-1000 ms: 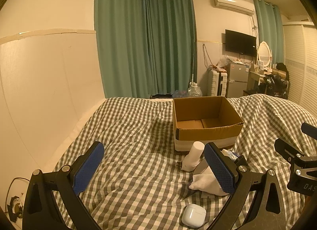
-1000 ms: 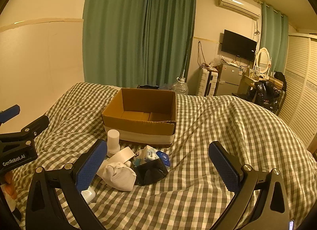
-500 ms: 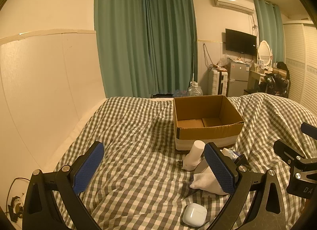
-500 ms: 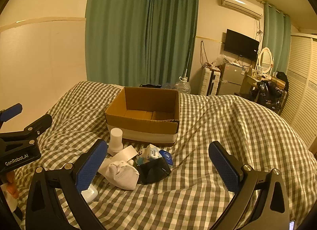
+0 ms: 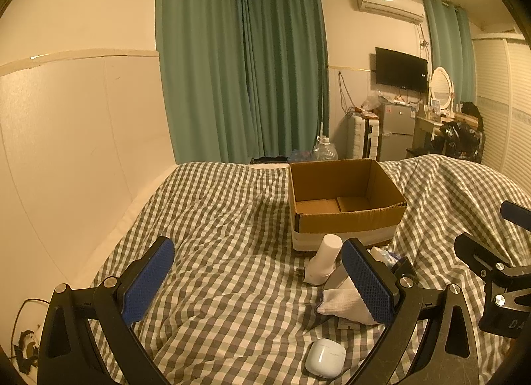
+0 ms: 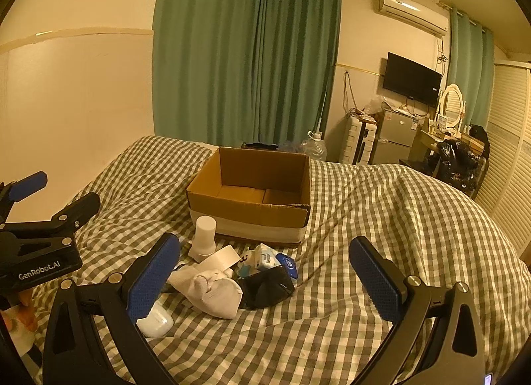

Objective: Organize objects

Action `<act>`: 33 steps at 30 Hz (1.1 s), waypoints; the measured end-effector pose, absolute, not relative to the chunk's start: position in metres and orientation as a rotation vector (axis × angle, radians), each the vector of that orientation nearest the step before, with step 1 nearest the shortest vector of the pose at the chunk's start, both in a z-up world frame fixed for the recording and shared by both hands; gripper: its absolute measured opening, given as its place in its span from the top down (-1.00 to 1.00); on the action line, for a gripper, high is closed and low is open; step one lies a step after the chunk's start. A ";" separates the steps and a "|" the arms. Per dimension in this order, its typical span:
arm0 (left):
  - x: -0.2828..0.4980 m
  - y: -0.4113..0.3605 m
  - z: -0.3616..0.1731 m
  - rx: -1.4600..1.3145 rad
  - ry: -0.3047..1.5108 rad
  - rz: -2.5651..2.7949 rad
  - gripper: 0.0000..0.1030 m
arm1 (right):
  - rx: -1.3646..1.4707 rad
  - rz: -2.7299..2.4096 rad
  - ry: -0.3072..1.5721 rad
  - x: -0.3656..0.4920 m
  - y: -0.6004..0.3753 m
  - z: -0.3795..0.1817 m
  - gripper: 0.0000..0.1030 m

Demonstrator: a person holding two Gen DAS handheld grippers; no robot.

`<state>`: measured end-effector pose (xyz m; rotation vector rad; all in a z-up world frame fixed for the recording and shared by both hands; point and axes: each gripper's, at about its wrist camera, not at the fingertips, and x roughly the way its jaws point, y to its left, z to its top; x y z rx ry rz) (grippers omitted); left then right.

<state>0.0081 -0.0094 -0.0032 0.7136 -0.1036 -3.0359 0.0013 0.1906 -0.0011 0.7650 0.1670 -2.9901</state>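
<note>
An open cardboard box (image 5: 345, 216) (image 6: 249, 216) sits empty on the checked bed. In front of it lies a small pile: a white cylinder with a plug (image 5: 323, 264) (image 6: 204, 235), rolled white socks (image 5: 345, 303) (image 6: 215, 290), a black pouch (image 6: 265, 288), small blue-and-white packets (image 6: 268, 259) and a white earbud case (image 5: 325, 358) (image 6: 156, 322). My left gripper (image 5: 262, 280) is open above the bedspread, left of the pile. My right gripper (image 6: 268, 279) is open, hovering over the pile with nothing between its fingers.
The bed's checked cover (image 6: 381, 219) bulges at the right. A pale wall panel (image 5: 66, 153) runs along the left side. Green curtains (image 5: 245, 80), a water jug (image 6: 313, 149), a small fridge (image 6: 395, 139), a TV (image 6: 411, 80) and a cluttered desk (image 6: 458, 139) stand behind.
Both grippers have drifted slightly forward toward the pile and box. Nothing was grasped or moved.
</note>
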 end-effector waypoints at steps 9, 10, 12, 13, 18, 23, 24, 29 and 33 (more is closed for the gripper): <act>0.006 -0.013 -0.006 0.743 -0.097 -3.023 -1.00 | 0.782 -2.966 0.184 0.000 0.186 -0.003 -0.98; 0.006 -0.014 -0.007 0.747 -0.095 -3.022 -1.00 | 0.788 -2.961 0.187 -0.001 0.185 -0.004 -0.98; 0.005 -0.015 -0.009 0.756 -0.094 -3.019 -1.00 | 0.820 -2.951 0.198 -0.004 0.183 -0.009 -0.98; 0.005 -0.015 -0.009 0.760 -0.095 -3.018 -1.00 | 0.836 -2.948 0.202 -0.007 0.183 -0.012 -0.98; 0.002 -0.017 -0.014 0.789 -0.096 -3.013 -1.00 | 0.900 -2.921 0.197 -0.014 0.182 -0.027 -0.98; -0.006 -0.017 -0.026 0.843 -0.099 -3.000 -1.00 | 0.948 -2.892 0.219 -0.021 0.178 -0.040 -0.98; -0.008 -0.016 -0.028 0.859 -0.100 -2.995 -1.00 | 0.963 -2.881 0.228 -0.023 0.177 -0.044 -0.98; -0.022 -0.018 -0.048 0.958 -0.112 -2.948 -1.00 | 1.060 -2.802 0.250 -0.043 0.166 -0.071 -0.87; -0.032 -0.018 -0.061 1.003 -0.124 -2.931 -1.00 | 1.133 -2.714 0.278 -0.058 0.153 -0.094 -0.75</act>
